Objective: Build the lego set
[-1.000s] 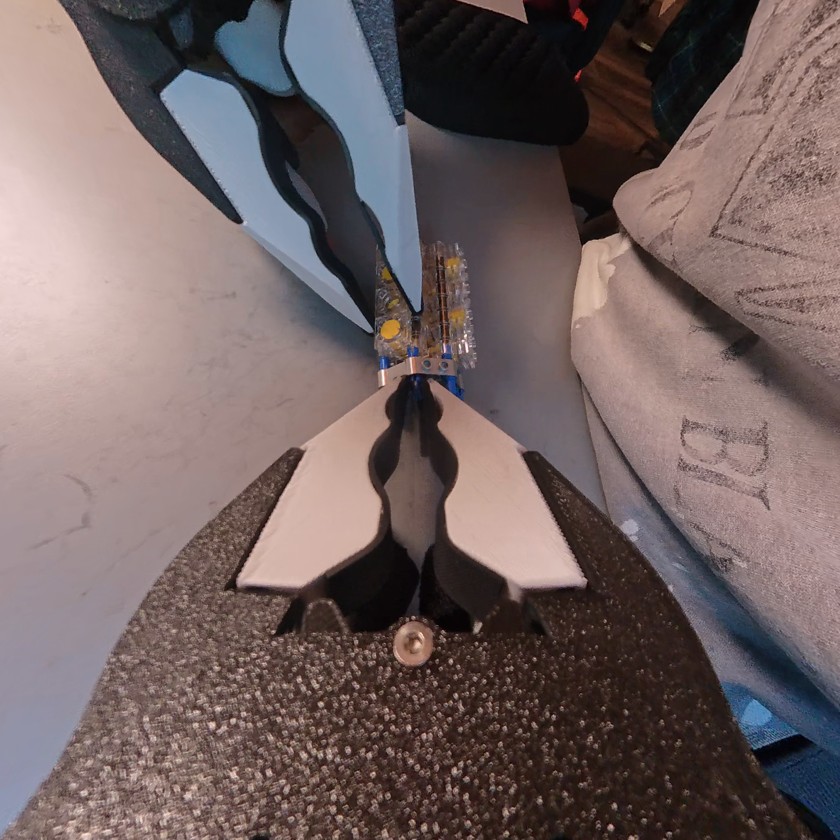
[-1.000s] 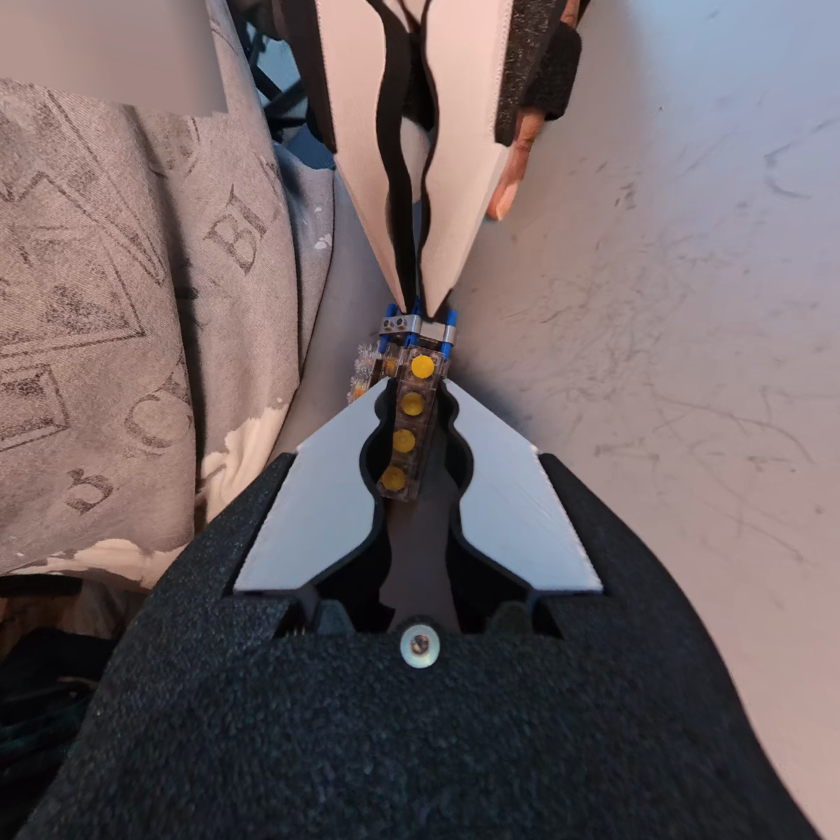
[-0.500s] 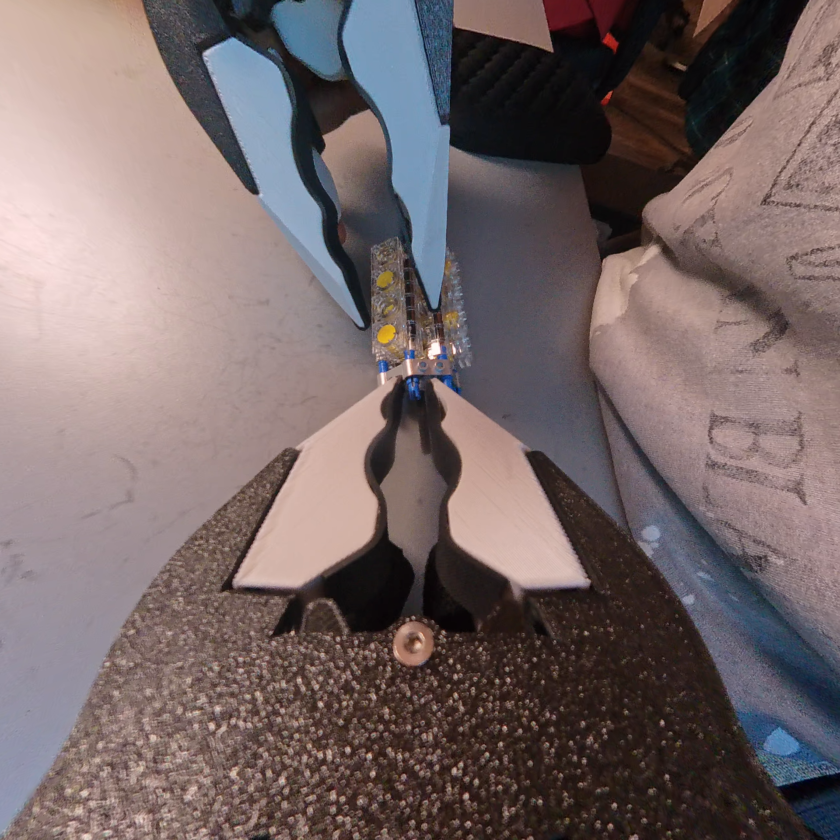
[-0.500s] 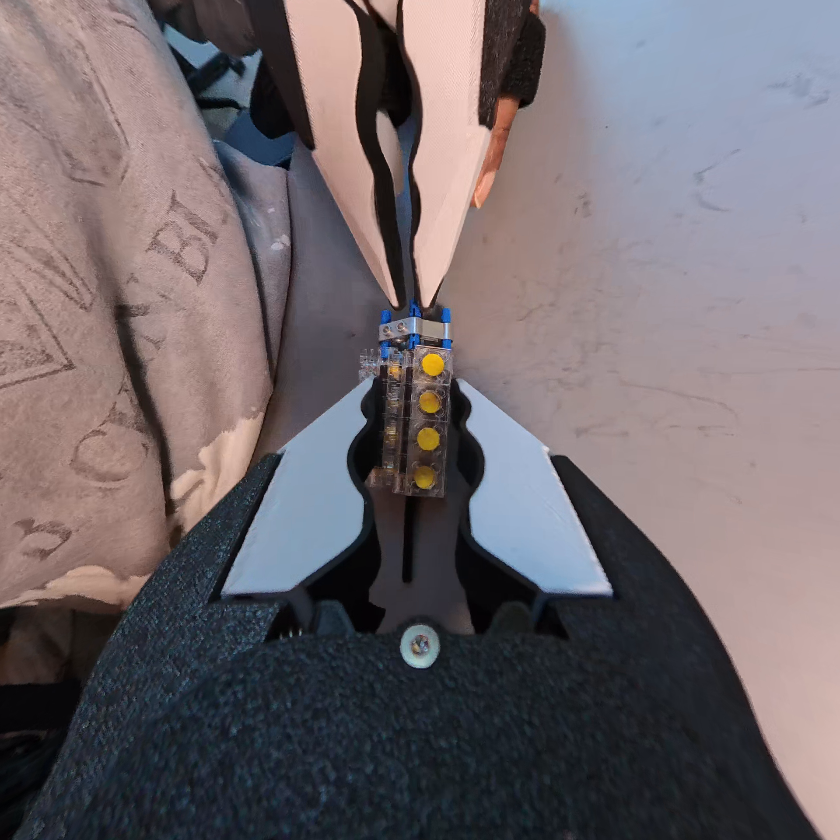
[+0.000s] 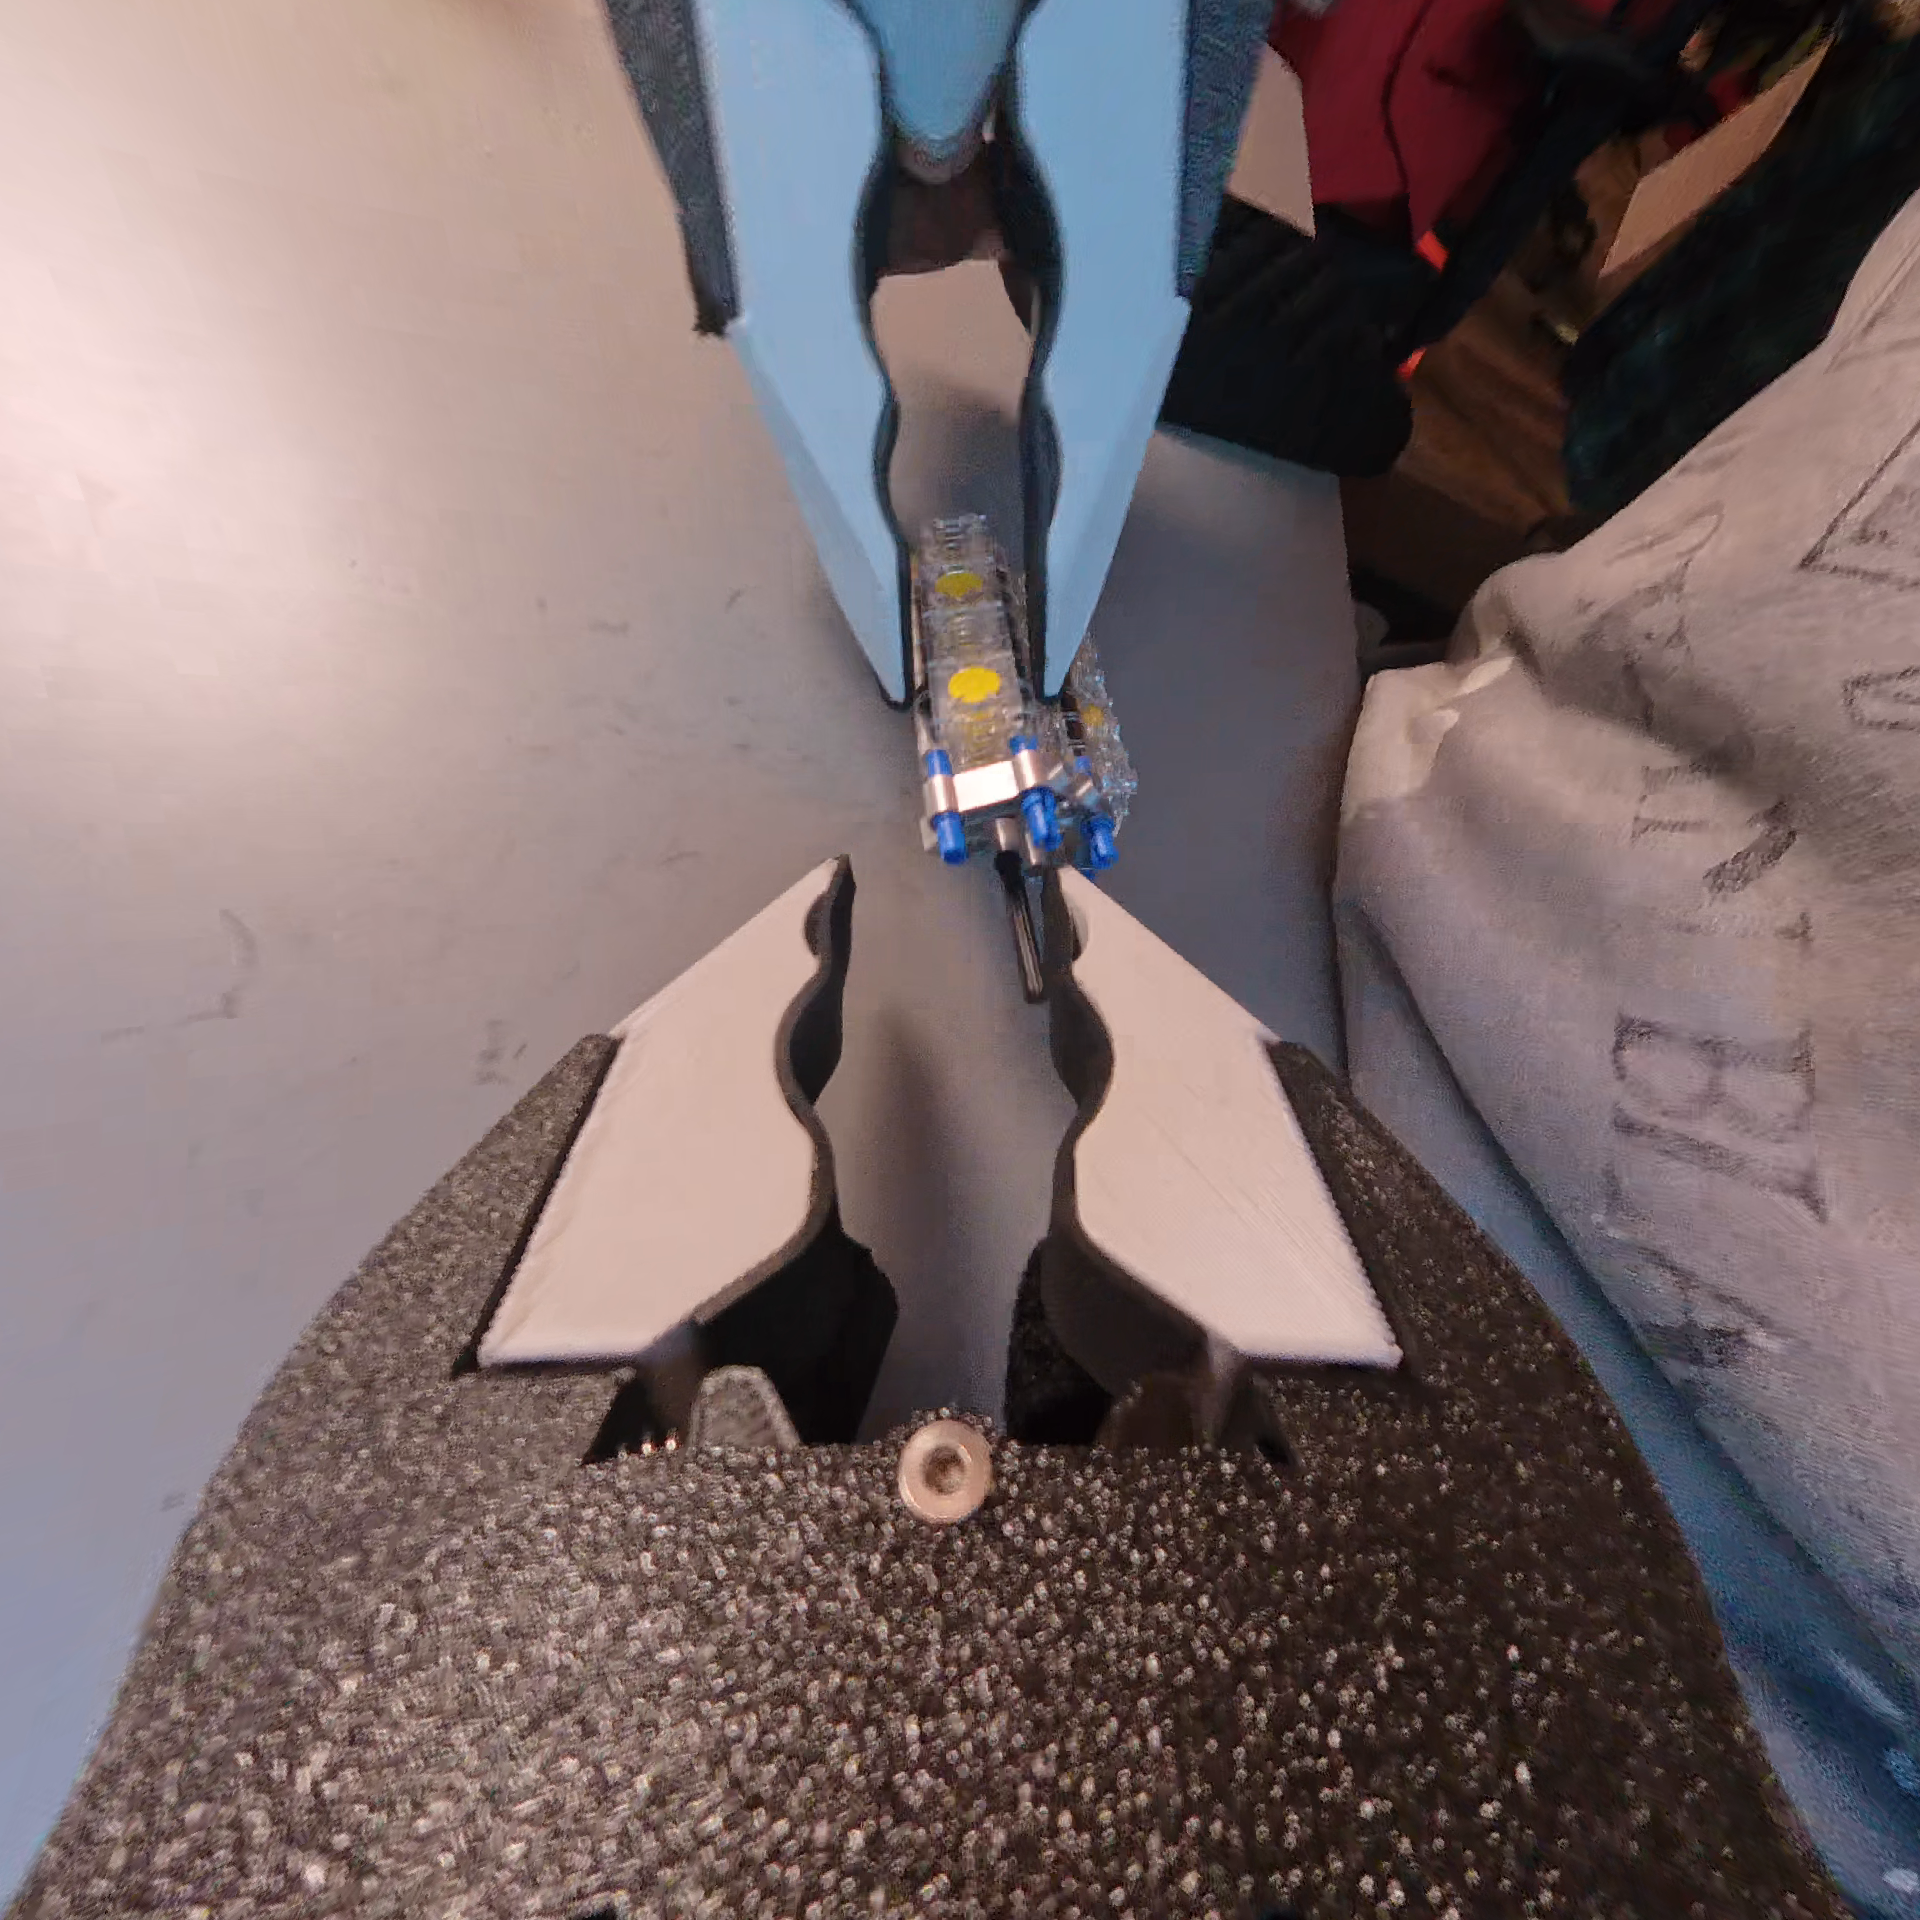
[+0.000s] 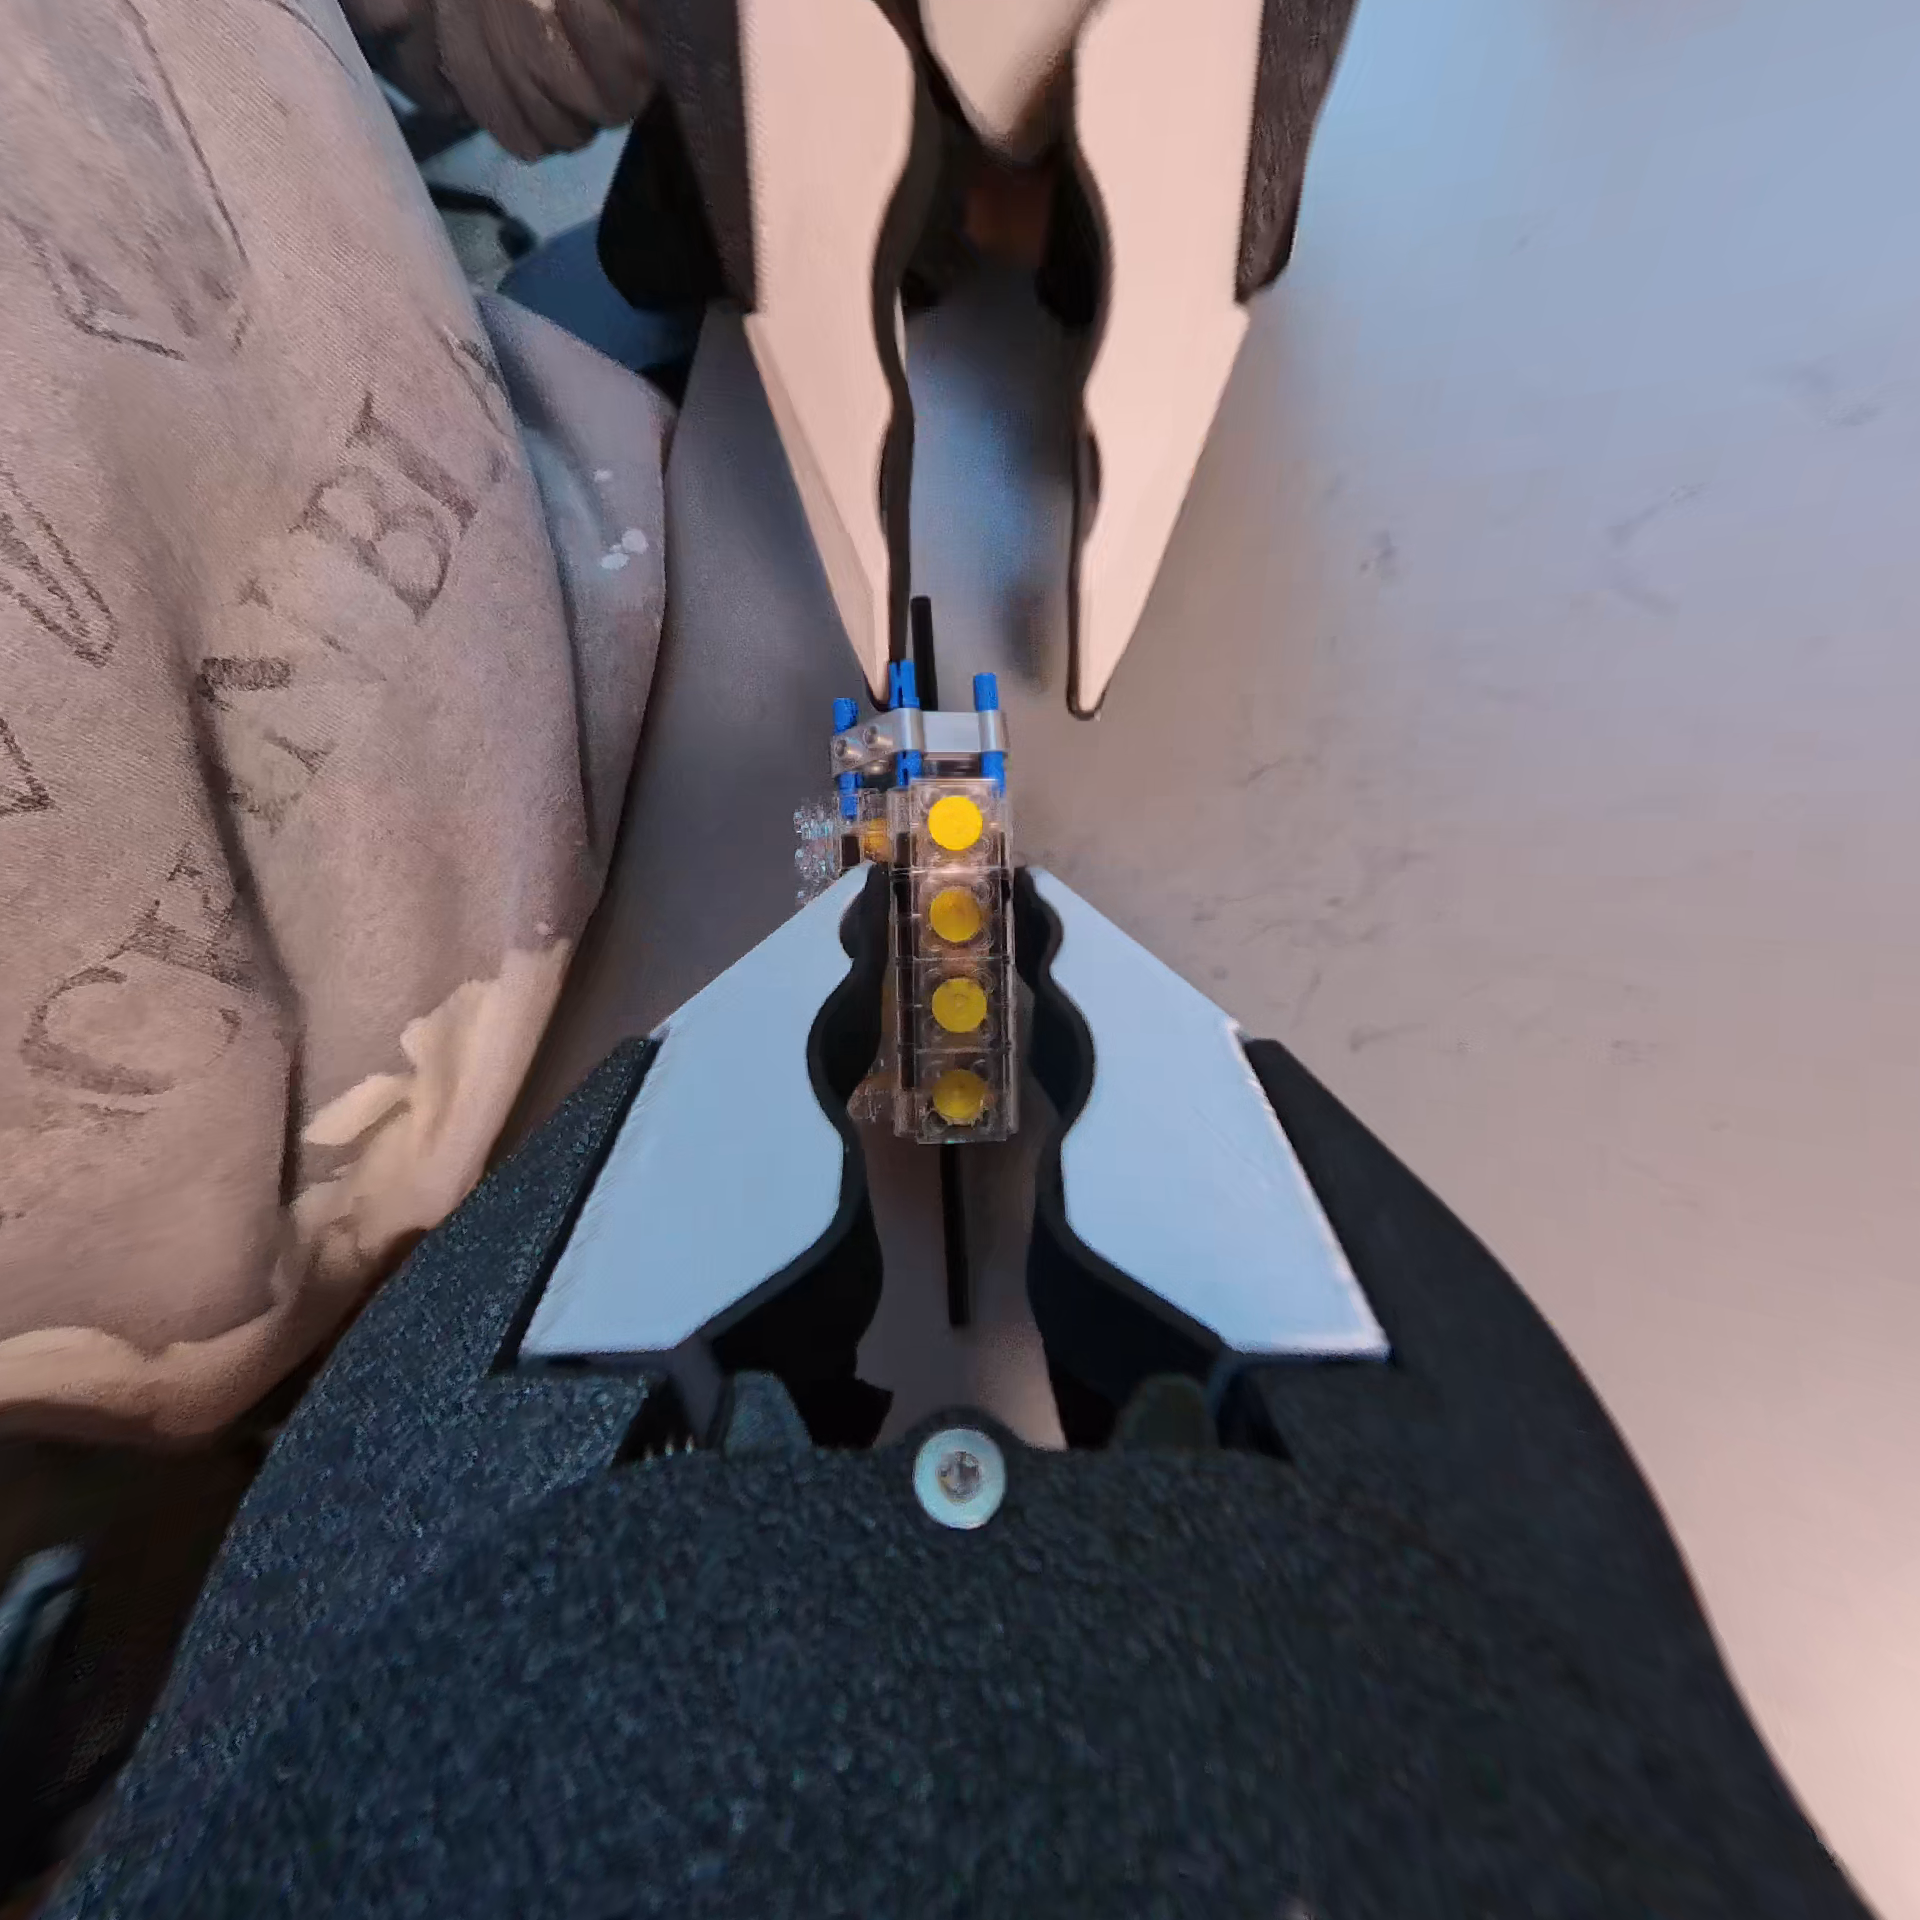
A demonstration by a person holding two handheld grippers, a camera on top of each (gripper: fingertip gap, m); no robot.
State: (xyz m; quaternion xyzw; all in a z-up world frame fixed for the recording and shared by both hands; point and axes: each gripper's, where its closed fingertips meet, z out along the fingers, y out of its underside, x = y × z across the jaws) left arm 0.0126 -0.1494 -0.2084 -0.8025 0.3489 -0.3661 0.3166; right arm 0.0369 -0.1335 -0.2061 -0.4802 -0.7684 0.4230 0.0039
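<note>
A small brick assembly [image 5: 971,686] has clear bricks with yellow round studs, a grey connector [image 5: 982,790] with blue pins and a thin black axle [image 5: 1023,935]. My right gripper [image 6: 951,873] is shut on the clear stack [image 6: 956,914], with a finger against each side. It also shows at the top of the left wrist view [image 5: 971,694]. My left gripper [image 5: 956,878] is open, facing the connector end; the axle lies just beside its right finger. The left gripper shows opposite in the right wrist view [image 6: 982,696].
A scuffed grey table [image 5: 364,623] lies below both grippers. A person's grey printed garment [image 5: 1662,935] presses against the table edge close beside the assembly, and shows in the right wrist view [image 6: 208,623]. Dark and red things [image 5: 1403,104] lie beyond the table. My two grippers' fingertips are within a few centimetres of each other.
My left gripper has opened and let go of the connector end. My right gripper's fingers, earlier with one between the two stacks, now clamp one clear stack from both sides.
</note>
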